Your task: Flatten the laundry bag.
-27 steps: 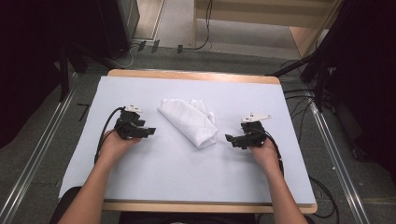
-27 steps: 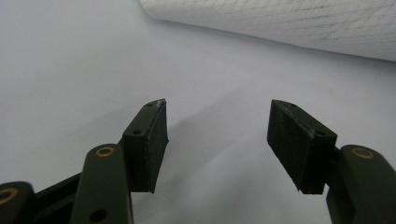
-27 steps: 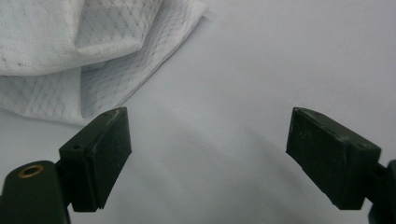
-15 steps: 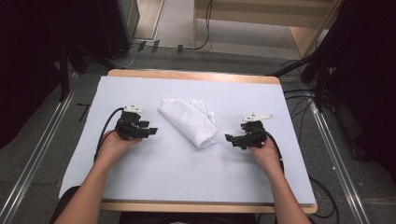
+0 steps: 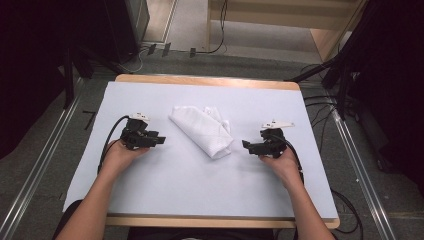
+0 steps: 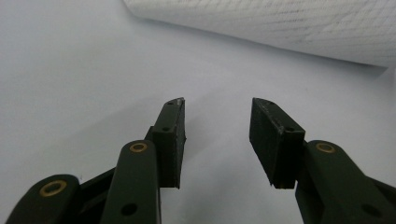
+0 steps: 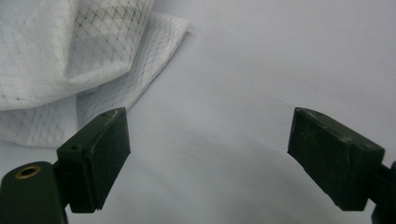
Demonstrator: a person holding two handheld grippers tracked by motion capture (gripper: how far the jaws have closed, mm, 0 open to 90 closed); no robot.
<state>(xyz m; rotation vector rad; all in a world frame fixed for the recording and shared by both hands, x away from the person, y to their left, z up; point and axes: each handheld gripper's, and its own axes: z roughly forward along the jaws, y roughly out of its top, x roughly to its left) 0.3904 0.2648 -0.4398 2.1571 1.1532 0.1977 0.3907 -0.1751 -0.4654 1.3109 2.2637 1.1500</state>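
Observation:
A folded white mesh cloth [image 5: 204,131] lies in the middle of the pale sheet that covers the table [image 5: 210,185]. My left gripper [image 5: 161,140] rests on the sheet a short way left of the cloth, its jaws open and empty. In the left gripper view the gripper [image 6: 217,122] points at the cloth's long edge [image 6: 280,25]. My right gripper [image 5: 245,145] sits just right of the cloth's near end, open wide. In the right gripper view the gripper [image 7: 208,135] has the cloth's loose corner [image 7: 88,60] ahead to the left.
The table's wooden rim [image 5: 205,80] shows at the far edge. Metal rails [image 5: 45,155] run along the floor on both sides. Dark equipment and cables [image 5: 345,75] stand beyond the table. A cable [image 5: 111,137] trails from the left gripper across the sheet.
The left gripper has crept slightly right toward the cloth. The right gripper and the cloth stay where they were.

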